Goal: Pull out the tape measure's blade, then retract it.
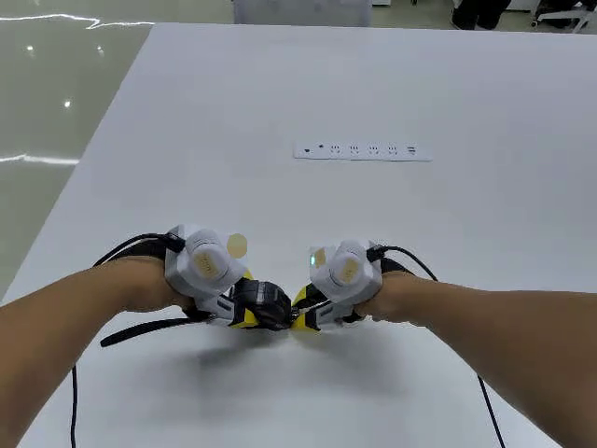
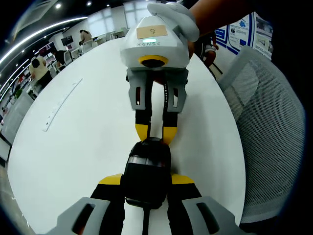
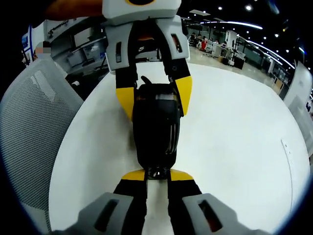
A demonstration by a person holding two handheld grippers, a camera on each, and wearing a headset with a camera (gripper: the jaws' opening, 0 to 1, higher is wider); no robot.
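A black tape measure (image 1: 264, 301) lies low over the white table (image 1: 373, 84), close to its near edge. My left gripper (image 1: 248, 315) is shut on its body; in the left gripper view the case (image 2: 147, 171) sits between my yellow fingertips (image 2: 110, 180). My right gripper (image 1: 299, 318) faces it from the right. In the right gripper view its yellow fingertips (image 3: 133, 175) pinch the small blade hook (image 3: 156, 172) at the front of the case (image 3: 155, 127). No blade length shows between case and hook. The right gripper (image 2: 155, 133) also appears in the left gripper view, touching the case's front.
A white power strip (image 1: 363, 151) lies mid-table, well beyond the grippers. Black cables (image 1: 121, 247) trail off both grippers towards me. A grey mesh chair (image 2: 264, 122) stands by the near table edge. Wide bare tabletop stretches ahead and to both sides.
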